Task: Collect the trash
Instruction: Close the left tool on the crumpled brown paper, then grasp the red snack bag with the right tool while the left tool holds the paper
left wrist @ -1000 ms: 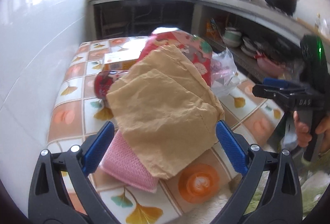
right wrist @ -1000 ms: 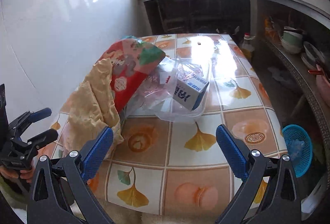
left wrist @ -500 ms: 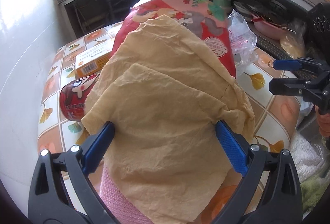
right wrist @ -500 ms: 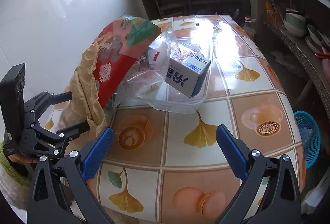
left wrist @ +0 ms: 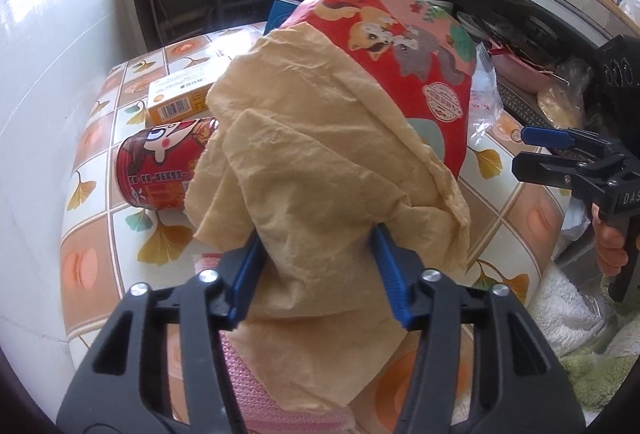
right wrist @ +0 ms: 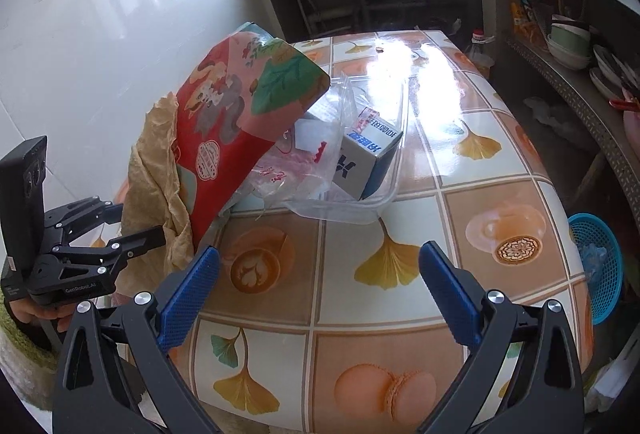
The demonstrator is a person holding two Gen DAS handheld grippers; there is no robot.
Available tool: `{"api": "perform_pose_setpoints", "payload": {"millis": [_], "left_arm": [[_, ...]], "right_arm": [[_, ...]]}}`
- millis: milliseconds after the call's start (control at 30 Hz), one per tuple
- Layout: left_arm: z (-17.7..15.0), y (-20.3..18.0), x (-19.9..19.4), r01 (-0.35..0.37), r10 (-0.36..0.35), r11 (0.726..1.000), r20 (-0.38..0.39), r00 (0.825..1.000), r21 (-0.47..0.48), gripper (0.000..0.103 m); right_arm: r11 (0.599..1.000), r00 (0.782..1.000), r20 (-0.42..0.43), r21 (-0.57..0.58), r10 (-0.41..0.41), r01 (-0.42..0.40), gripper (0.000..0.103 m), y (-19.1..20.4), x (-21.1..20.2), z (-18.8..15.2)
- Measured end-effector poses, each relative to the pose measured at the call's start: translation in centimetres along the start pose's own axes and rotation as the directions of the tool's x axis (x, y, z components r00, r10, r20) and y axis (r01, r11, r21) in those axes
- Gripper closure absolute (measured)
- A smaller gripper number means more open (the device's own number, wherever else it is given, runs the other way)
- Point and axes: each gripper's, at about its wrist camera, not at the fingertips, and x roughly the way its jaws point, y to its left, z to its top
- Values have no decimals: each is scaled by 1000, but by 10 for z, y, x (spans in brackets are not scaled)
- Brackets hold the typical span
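Step in hand, as I read it: picking up the crumpled tan paper wrapper (left wrist: 320, 170), which is lying draped over the red cartoon-print bag (left wrist: 404, 46) w/ its lower end over a pink knitted cloth (left wrist: 256, 390) on the tiled surface (left wrist: 100, 170). The left gripper (left wrist: 316, 274) is angling down, its jaws closing w/ the paper between them; the blue pads (left wrist: 386, 266) are already touching its folds. Next move probably calls for a firm pinch, then lifting w/o dragging the red printed can (left wrist: 160, 166) beside it. The right gripper (right wrist: 316, 294) is hovering spread wide & empty above bare tiles, near the clear plastic container (right wrist: 360, 194).
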Motion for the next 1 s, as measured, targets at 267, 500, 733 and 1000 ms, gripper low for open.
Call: {"api": "perform_pose_setpoints", "payload": {"millis": [267,500,733,1000], "left_arm": [[-5,17,-21,-1,6,995,47,999,-98,92],[-10,32,-42,-1,24,984,126,992,-180,100],[-12,40,-64,-1,55,970,216,975,-242,101],[-13,36,-70,-25,85,970,244,966,-240,101]], "right_arm": [[1000,998,61,14,18,-19,6,0,-18,-2],[978,980,93,103,174,-184,12,-2,-22,-7],[914,939,69,215,337,-344,27,3,-2,-15],[804,878,57,377,475,-460,38,3,34,-16]]}}
